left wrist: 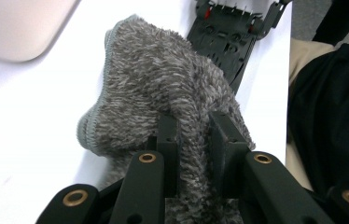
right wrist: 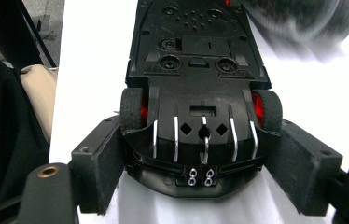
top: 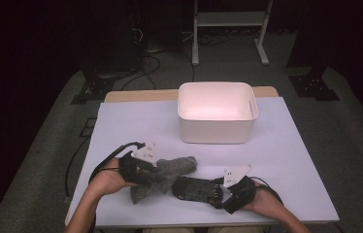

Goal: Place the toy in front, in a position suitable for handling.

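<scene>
A fluffy grey sock (top: pixel 172 169) lies on the white table cover (top: pixel 131 121) at the front left, partly lifted. My left gripper (top: pixel 153 172) is shut on it; in the left gripper view the jaws (left wrist: pixel 194 123) pinch a fold of the grey sock (left wrist: pixel 163 79). Just right of the sock lies a black toy car (top: pixel 191 188), belly up. My right gripper (top: pixel 218 190) is closed on the car's end. In the right gripper view, the pads (right wrist: pixel 100 163) press its sides by the red-hubbed wheels of the toy car (right wrist: pixel 196 56).
A white plastic bin (top: pixel 216 131) stands at the middle back of the table and looks empty. The table's front edge lies close below both hands. Beyond the table are a dark floor, cables and a white stand (top: pixel 228 29).
</scene>
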Tool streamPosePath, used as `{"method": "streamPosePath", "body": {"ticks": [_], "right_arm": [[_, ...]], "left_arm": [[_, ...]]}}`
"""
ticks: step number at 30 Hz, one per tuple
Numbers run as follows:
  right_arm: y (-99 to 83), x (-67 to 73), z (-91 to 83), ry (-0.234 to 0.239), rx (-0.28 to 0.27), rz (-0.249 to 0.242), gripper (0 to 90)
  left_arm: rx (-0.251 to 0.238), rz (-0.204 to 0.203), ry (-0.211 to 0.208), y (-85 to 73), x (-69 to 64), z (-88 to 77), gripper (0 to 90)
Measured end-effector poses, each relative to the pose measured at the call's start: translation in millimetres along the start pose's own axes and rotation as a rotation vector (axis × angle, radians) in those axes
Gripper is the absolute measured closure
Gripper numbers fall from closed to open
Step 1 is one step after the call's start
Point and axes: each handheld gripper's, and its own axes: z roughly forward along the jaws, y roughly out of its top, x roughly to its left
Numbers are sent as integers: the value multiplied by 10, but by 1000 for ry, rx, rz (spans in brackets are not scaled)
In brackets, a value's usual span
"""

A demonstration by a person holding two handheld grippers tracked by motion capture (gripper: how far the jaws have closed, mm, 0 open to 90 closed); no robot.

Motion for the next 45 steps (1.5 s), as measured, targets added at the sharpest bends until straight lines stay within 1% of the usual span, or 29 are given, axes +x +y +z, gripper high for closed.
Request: {"method": "streamPosePath", "body": {"ticks": [2, 3, 4, 5, 6, 9, 11, 12, 13, 14, 16, 18, 20, 21, 23, 26, 27, 29, 31, 32, 34, 36, 40, 42, 43, 45], "right_arm": [[2, 0, 0, -1, 1, -3, 231], [2, 0, 2, -1, 1, -4, 231], [3, 1, 3, -1, 1, -2, 231], [4, 2, 4, -1, 1, 0, 231], [4, 2, 4, 0, 1, 0, 231], [3, 1, 9, 1, 1, 3, 231], [2, 0, 12, 2, 0, 5, 231], [2, 0, 13, 2, 0, 5, 231], [2, 0, 14, 2, 0, 5, 231], [1, 0, 15, 2, 0, 4, 232], [1, 0, 16, 2, 0, 4, 231], [-1, -2, 17, 2, -1, 4, 232], [-7, -1, 20, 4, -1, 9, 231], [-9, -2, 20, 5, -1, 10, 231], [-11, -3, 21, 5, -2, 8, 231], [-10, -4, 22, 4, -2, 5, 231], [-10, -5, 22, 5, -2, 5, 232], [-10, -6, 23, 6, -3, 4, 232], [-8, 2, 28, 2, -1, -4, 232], [-9, 0, 32, 1, 3, -10, 232], [-18, 2, 50, 1, 7, -15, 233], [-17, 3, 51, 1, 8, -18, 233], [-14, 9, 56, -3, 8, -23, 234], [-17, 13, 55, -3, 7, -21, 234], [-19, 13, 55, -4, 6, -22, 234], [-24, 19, 55, -4, 2, -14, 234]], "left_arm": [[3, -10, 11, -30, 4, -74, 760], [17, -5, 14, -36, 5, -84, 760], [38, 0, 23, -38, 5, -85, 759], [44, -1, 24, -38, 6, -74, 759], [51, -3, 17, -38, 4, -56, 760], [59, 10, -14, -4, -18, 85, 759], [61, 25, -43, 47, -38, 221, 758], [62, 36, -58, 89, -53, 311, 758], [63, 43, -69, 117, -60, 364, 758], [57, 52, -92, 166, -78, 453, 757], [51, 78, -124, 254, -106, 581, 743], [32, 98, -143, 323, -131, 675, 690], [14, 104, -151, 391, -135, 756, 579], [5, 104, -153, 423, -129, 796, 559], [8, 96, -151, 459, -115, 854, 505], [21, 82, -159, 476, -97, 933, 479], [29, 76, -168, 471, -90, 973, 480], [33, 76, -188, 458, -91, 1012, 561], [12, 73, -201, 452, -96, 1025, 666], [8, 71, -208, 457, -97, 1030, 702], [9, 85, -217, 483, -115, 1047, 746], [11, 96, -226, 525, -140, 1070, 750], [-11, 126, -270, 661, -224, 1212, 748], [-23, 142, -278, 729, -258, 1275, 744], [-26, 138, -281, 742, -269, 1289, 743], [-23, 154, -276, 755, -271, 1293, 744]]}}
